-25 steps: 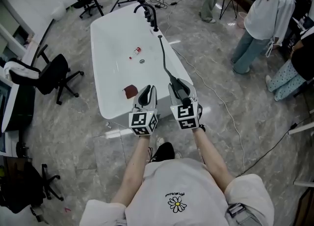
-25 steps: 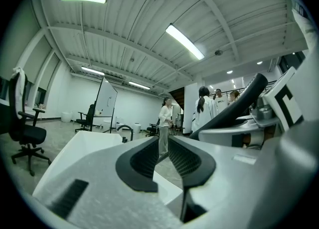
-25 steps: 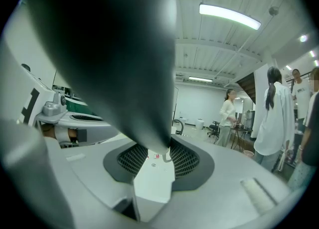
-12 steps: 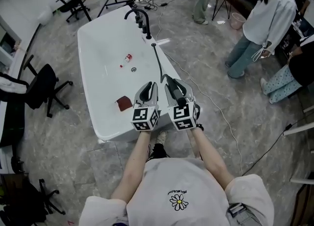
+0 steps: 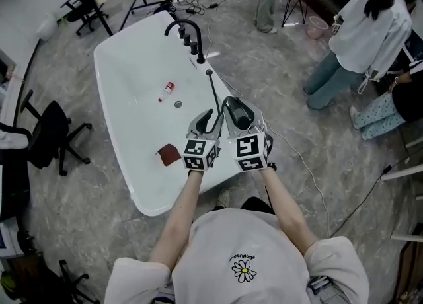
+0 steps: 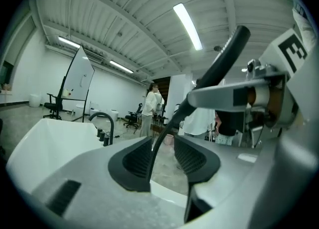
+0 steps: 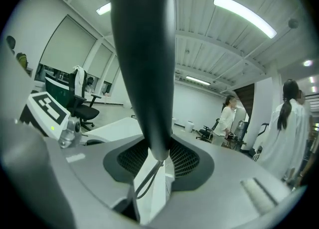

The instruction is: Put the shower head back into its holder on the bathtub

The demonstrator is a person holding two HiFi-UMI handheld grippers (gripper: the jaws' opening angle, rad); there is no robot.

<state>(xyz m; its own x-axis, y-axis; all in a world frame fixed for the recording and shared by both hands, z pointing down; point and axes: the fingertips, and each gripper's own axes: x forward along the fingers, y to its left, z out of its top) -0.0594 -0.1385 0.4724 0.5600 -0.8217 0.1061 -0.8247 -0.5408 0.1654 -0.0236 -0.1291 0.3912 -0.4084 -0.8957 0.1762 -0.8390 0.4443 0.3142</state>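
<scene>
In the head view the black shower head (image 5: 237,113) is clamped in my right gripper (image 5: 236,115), over the white bathtub's (image 5: 125,91) right rim. Its black hose (image 5: 212,91) runs up the rim to a small black fitting (image 5: 209,72) beside the black faucet (image 5: 185,30). My left gripper (image 5: 206,120) is close on the left, and its jaws have just been opening. In the left gripper view the thin hose (image 6: 158,141) passes between the pads (image 6: 137,161) untouched. In the right gripper view the shower head (image 7: 144,68) stands upright between the pads (image 7: 185,161).
Inside the tub lie a small red-and-white bottle (image 5: 166,88), the drain (image 5: 178,104) and a dark red cloth (image 5: 170,154). People (image 5: 367,38) stand to the right. A cable (image 5: 301,154) crosses the floor right of the tub. Office chairs (image 5: 46,131) stand to the left.
Both grippers have moved along the tub's rim toward the faucet end with the shower head. The left jaws have spread apart around the hose.
</scene>
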